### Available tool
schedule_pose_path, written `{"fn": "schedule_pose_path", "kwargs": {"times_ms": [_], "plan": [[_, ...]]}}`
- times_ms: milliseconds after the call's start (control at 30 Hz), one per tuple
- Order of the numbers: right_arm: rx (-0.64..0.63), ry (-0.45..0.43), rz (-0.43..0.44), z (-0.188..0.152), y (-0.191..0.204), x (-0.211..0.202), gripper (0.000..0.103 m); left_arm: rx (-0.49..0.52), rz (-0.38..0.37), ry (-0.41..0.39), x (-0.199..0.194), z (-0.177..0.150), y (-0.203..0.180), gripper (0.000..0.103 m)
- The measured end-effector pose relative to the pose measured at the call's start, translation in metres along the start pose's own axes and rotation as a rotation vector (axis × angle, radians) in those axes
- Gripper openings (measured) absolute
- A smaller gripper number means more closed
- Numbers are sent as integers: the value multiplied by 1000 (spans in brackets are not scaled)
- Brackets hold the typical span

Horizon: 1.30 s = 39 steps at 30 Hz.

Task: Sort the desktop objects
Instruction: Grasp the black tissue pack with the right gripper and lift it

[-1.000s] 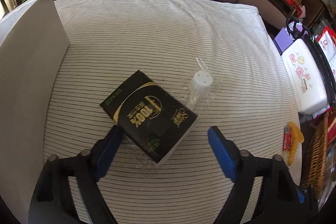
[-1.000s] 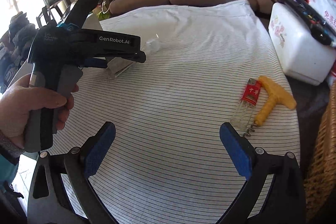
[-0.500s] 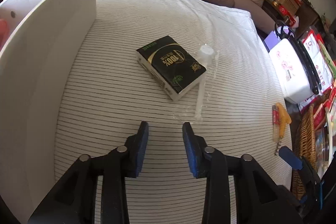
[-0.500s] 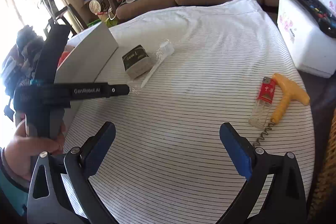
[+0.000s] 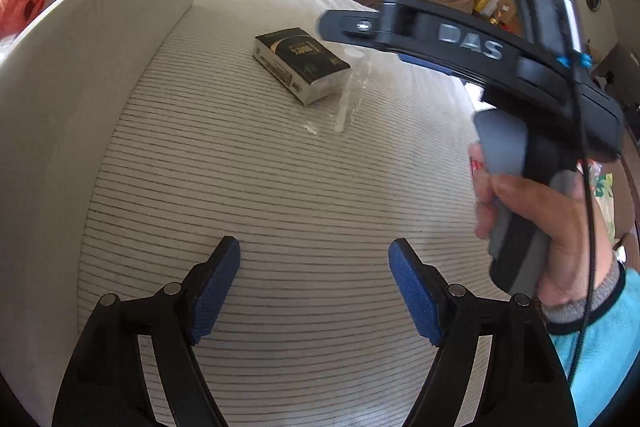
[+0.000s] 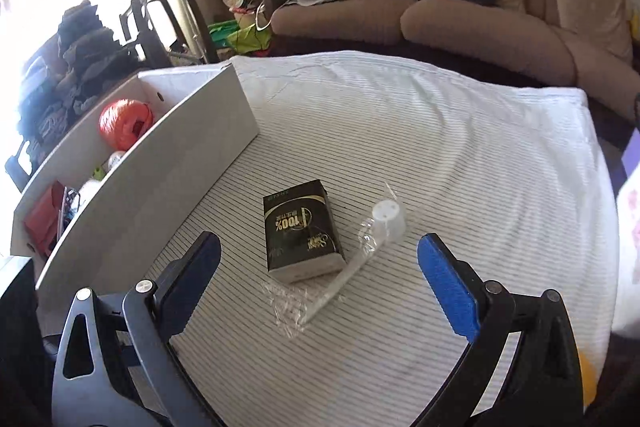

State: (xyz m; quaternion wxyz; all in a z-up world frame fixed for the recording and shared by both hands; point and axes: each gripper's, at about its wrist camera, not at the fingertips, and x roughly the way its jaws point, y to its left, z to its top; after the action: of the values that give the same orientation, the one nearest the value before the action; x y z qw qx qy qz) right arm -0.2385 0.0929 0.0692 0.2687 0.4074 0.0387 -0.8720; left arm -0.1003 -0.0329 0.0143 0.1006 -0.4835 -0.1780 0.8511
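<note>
A: Status on the two tongs?

B: Left gripper (image 5: 314, 291) hangs over bare striped tablecloth (image 5: 280, 195), jaws opening, nothing between the pads. Right gripper (image 6: 320, 275) is spread wide, also empty, and angled down at the black tissue pack (image 6: 302, 235).

A: So right is the one lined up?

B: Looks that way. In the right wrist view the pack sits between its fingers, further out, no contact. The wide spread suits the pack's width.

A: What's beside the pack?

B: A white plastic piece with a perforated cap, in a clear wrapper (image 6: 360, 259). It lies along the pack's right edge, touching or nearly so; can't tell which. Risk: a wide grab catches the wrapper too.

A: Destination?

B: My guess is the white open box (image 6: 168, 163) at the table's left edge. It already holds an orange twine ball (image 6: 126, 123) and a red item (image 6: 44, 223), so it reads as the sorting bin. Pack is near its wall, short carry.

A: Left's role?

B: Unclear. Probably standing clear of the right hand (image 5: 536, 227).
</note>
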Motion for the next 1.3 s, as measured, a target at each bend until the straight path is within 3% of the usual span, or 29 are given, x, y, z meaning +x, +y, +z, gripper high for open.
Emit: {"fn": "schedule_pose_path", "kwargs": {"times_ms": [100,167,200,500,733,1100,1300], "plan": [[-89,55,-15,3,19,31,95,24,-3,-6,-5,2,-4,79],[-130,97,-42,2,26,50,74,24,3,-5,-6,3,-3,79],[-137,122,-53,0,28,58,50,21,-1,6,-6,3,-2,79],[-117,168,-60,-6,37,62,50,2,-7,30,-11,-1,6,79],[-126,176,-6,-20,63,41,50,-2,-29,35,-31,-12,5,79],[-98,202,113,-78,92,-38,50,-10,-117,90,-85,-62,1,79],[-94,203,140,-120,109,-96,50,19,-110,113,-114,-83,2,80]]}}
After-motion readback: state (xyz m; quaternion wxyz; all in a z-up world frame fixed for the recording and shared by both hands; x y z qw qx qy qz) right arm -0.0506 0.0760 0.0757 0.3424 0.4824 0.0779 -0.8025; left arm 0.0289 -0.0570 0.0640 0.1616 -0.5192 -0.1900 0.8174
